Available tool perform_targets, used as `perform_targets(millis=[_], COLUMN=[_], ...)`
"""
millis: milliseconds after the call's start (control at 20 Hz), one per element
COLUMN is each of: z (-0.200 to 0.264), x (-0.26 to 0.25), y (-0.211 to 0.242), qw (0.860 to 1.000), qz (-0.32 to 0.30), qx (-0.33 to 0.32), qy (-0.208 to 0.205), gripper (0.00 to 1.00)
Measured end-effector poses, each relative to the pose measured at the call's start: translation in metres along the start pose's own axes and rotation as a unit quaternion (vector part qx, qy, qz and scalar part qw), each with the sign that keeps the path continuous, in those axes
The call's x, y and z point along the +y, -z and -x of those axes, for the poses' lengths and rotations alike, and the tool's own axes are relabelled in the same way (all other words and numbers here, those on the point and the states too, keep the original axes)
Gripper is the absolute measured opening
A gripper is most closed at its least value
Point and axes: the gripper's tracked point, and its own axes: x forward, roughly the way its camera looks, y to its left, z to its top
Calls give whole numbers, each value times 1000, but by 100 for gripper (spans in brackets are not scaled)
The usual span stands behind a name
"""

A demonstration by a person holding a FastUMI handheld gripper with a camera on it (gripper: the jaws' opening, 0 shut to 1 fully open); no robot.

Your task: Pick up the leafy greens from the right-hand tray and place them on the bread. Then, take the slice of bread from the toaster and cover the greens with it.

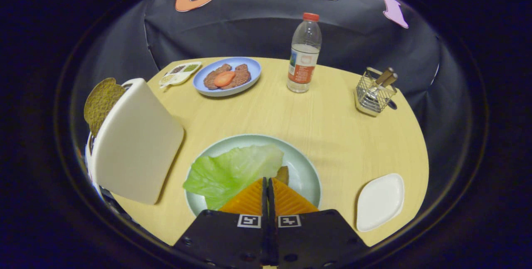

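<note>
- The greens [232, 171] lie on the plate [305, 167], covering the bread [283, 174], so the first half looks done.
- The tray [380, 201] at right sits bare.
- The gripper [266, 192] hangs over the plate, fingers pressed together, pinching nothing I can see.
- The toast [99, 102] waits in the toaster [137, 144].
- On the pale wooden table [332, 127]: bottle [304, 55], basket [374, 92], blue plate [227, 76].

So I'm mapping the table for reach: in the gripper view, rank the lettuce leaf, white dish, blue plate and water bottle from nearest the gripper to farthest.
With the gripper shut:
1. Lettuce leaf, just ahead of the fingertips, on the green plate.
2. White dish, off to the right.
3. Blue plate and water bottle, both far across the table; too close to call.
</note>
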Motion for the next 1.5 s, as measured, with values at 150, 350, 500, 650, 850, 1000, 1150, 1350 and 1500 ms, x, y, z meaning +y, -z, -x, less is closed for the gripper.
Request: perform_targets(millis=[150,350,500,650,850,1000,1150,1350,1500], z=[-10,-1,20,56,122,172,202,219,216], x=[-9,-18,-24,-25,-9,8,33,73,111], y=[8,7,-1,-12,-41,-60,-61,-74,-88], qw=[1000,1000,999,994,982,969,968,970,972], qz=[-1,-1,-8,-13,-14,-18,-40,-51,-39], qx=[11,-10,-41,-88,-176,-232,-236,-230,-227], qy=[5,9,32,57,73,87,81,59,43], gripper=[0,7,32,63,92,96,96,96,96])
